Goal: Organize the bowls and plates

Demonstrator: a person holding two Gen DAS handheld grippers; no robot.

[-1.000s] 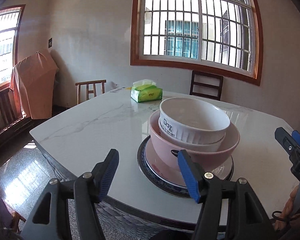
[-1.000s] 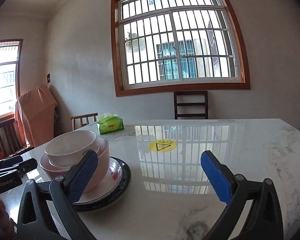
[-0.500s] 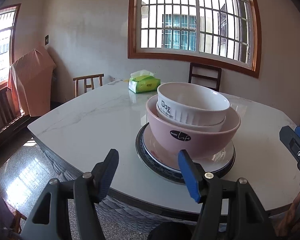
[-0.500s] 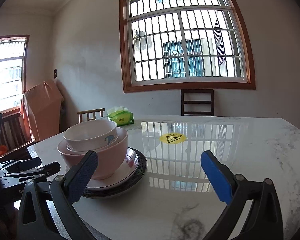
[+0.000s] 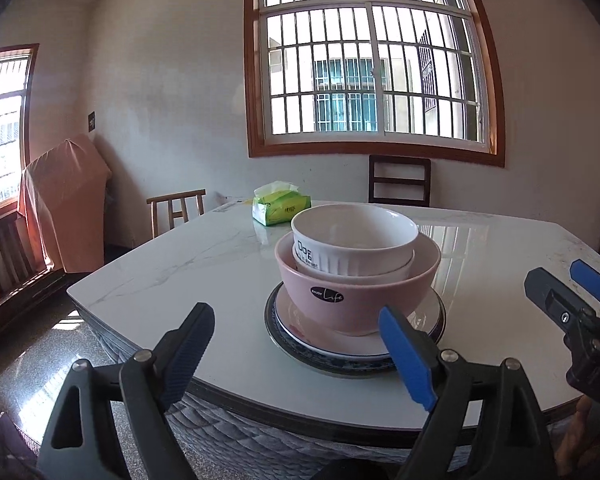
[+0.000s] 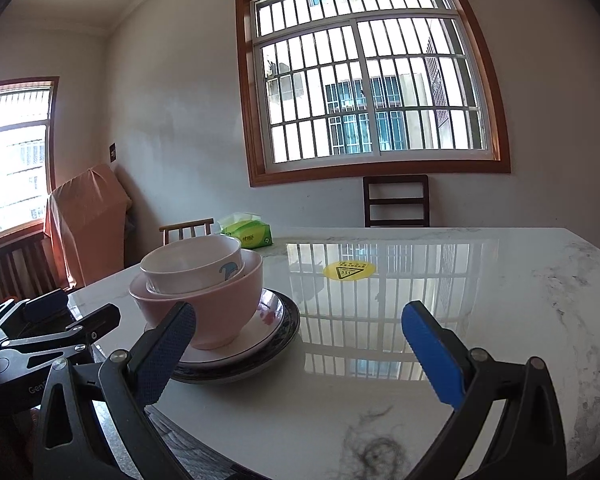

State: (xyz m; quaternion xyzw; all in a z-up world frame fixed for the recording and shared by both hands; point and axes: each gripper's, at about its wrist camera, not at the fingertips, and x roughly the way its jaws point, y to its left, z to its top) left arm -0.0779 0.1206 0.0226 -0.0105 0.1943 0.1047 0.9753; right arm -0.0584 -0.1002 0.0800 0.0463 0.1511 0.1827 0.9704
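A white ribbed bowl point(image 5: 354, 236) lettered "Dog" sits nested in a pink bowl point(image 5: 356, 296). The pink bowl stands on a white plate point(image 5: 424, 312), which lies on a dark-rimmed plate point(image 5: 284, 344). The stack is near the front edge of the marble table point(image 5: 180, 280). My left gripper point(image 5: 296, 340) is in front of the stack at the table edge, its jaws opening with nothing between the pads. My right gripper point(image 6: 300, 332) hangs open and empty over the table, right of the stack, where the pink bowl point(image 6: 212, 308) and white bowl point(image 6: 192, 264) show.
A green tissue pack point(image 5: 280, 206) lies at the far side of the table, and a yellow sticker point(image 6: 349, 270) marks its middle. Wooden chairs point(image 5: 399, 180) stand behind the table. An orange-covered object point(image 5: 64, 200) stands by the left wall.
The left gripper's jaws have spread wider. The left view has sunk and drawn back, so the stack is seen more side-on. In the right view the stack has shifted right.
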